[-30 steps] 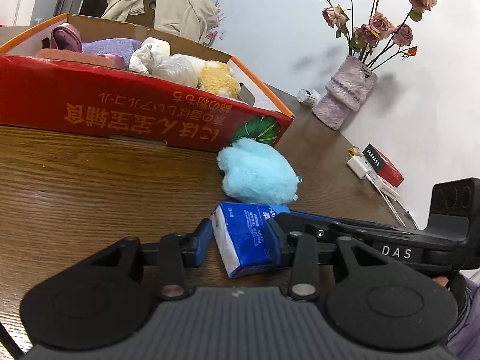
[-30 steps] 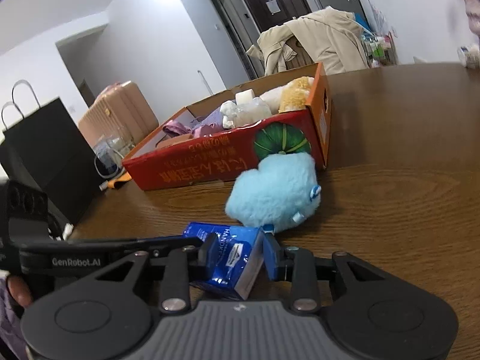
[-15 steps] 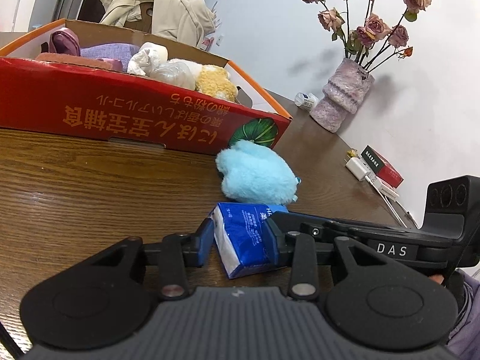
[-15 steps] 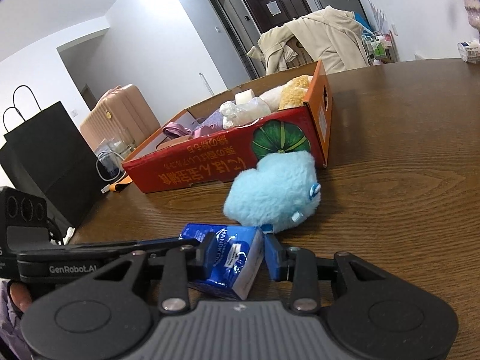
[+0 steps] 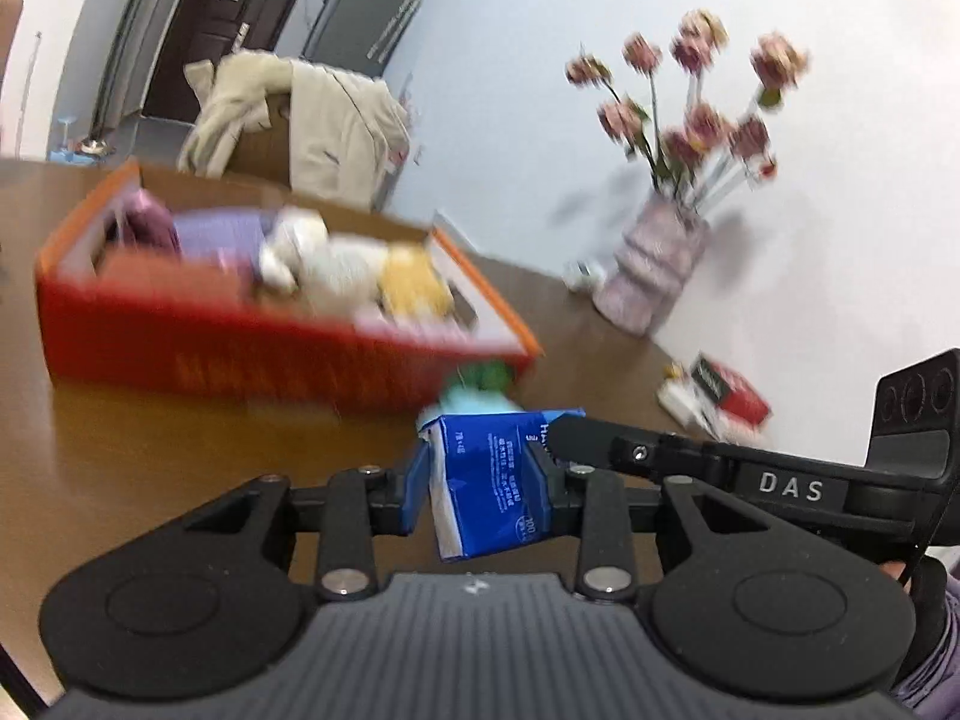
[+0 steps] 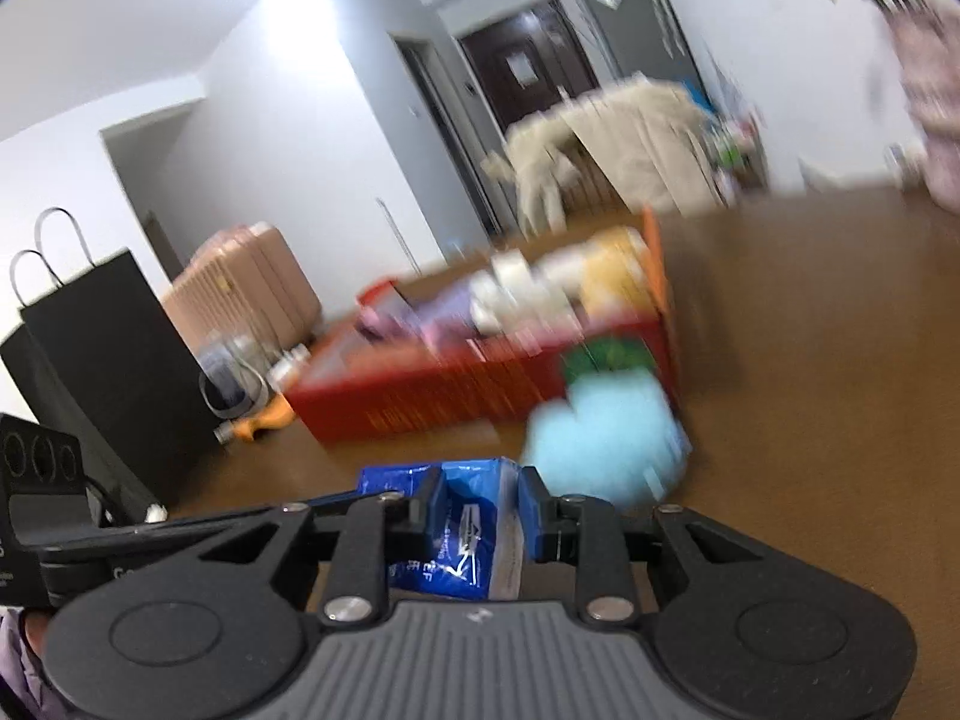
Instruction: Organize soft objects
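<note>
A blue tissue pack (image 5: 489, 483) is held between both grippers, one at each end. My left gripper (image 5: 483, 486) is shut on it; my right gripper (image 6: 477, 510) is shut on it too, and the pack shows there (image 6: 468, 534). The pack is lifted above the brown table. A light blue plush toy (image 6: 606, 450) lies on the table just behind it, mostly hidden in the left wrist view (image 5: 474, 402). The red cardboard box (image 5: 240, 354) with several soft items stands beyond; it also shows in the right wrist view (image 6: 480, 396). Both views are motion-blurred.
A vase of dried roses (image 5: 654, 276) stands at the wall on the table's far right. A red box and white charger (image 5: 714, 396) lie near the wall. A black paper bag (image 6: 102, 354) and a pink suitcase (image 6: 246, 294) stand off the table.
Both grippers have lifted the tissue pack up off the table together. The box and plush now sit lower and farther in both views.
</note>
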